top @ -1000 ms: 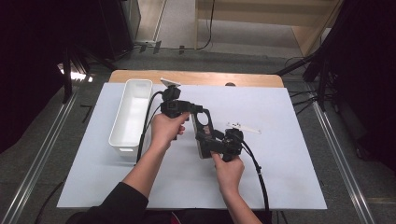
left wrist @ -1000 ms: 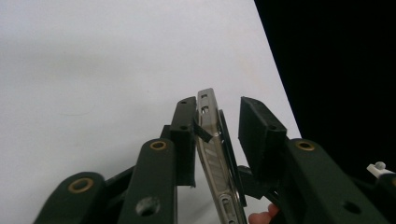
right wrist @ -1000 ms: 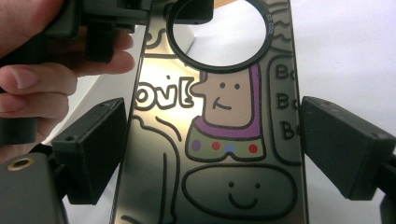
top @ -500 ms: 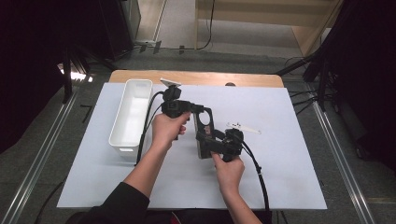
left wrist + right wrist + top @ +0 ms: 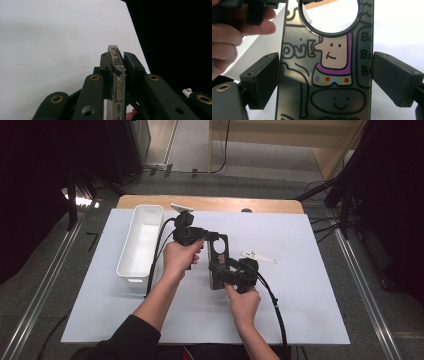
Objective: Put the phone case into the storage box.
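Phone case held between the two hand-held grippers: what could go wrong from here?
1. The left hand-held gripper pinches only a thin edge of the phone case, so the case may twist or slip out.
2. The right hand-held gripper grips just the narrow side edges; more squeeze might bow the case.
3. If the hands pull apart, it may bend near the round hole.

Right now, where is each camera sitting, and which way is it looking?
High view: sits above the person's side of the table, looking forward and down on the white sheet, the white bin, and both forearms.
Left gripper view: rides the left gripper, looking along its jaws, which are shut on the cartoon case, seen edge-on.
Right gripper view: rides the right gripper, facing the case's drawn side; the left hand shows at upper left.
Shared: both gripper views show the same case, gripped by both grippers.
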Available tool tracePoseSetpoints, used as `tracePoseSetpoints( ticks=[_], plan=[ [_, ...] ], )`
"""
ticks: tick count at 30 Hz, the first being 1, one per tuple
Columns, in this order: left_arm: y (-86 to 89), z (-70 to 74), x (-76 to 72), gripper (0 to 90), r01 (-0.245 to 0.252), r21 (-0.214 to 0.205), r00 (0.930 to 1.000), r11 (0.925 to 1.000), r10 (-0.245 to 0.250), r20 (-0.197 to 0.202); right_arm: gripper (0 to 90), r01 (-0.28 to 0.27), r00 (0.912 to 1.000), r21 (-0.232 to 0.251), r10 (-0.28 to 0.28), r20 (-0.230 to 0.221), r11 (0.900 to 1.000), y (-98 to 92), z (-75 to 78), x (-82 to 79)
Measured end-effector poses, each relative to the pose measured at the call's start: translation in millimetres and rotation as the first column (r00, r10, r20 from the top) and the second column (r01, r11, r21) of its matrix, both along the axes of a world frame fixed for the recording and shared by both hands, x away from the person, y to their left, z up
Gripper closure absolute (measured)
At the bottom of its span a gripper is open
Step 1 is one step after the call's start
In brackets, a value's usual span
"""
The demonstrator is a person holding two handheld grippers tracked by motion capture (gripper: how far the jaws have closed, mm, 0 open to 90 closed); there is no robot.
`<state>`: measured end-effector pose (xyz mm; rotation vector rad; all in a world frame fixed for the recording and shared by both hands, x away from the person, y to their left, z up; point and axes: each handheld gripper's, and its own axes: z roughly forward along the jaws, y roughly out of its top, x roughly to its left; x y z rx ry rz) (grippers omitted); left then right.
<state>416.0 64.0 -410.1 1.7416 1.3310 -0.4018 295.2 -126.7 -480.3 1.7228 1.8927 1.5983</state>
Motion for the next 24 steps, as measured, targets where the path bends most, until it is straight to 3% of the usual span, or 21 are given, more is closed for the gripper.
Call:
tracePoseSetpoints(
  ticks=[10, 24],
  plan=[
    [-1.1, 0.7, -0.3, 79.0, 0.015, 0.019, 0.9998, 0.9997, -0.015, 0.009, 9.8, -0.003, 1.0, -0.025, 0.003, -0.005, 0.9997, 4.1, -3.9, 3.5],
    [-0.7, 7.0, -1.0, 79.0, 0.032, 0.019, 0.9986, 0.9993, -0.033, 0.042, 9.6, 0.004, 1.0, -0.046, -0.004, 0.001, 0.9989, 7.0, 1.7, 4.3]
  ],
)
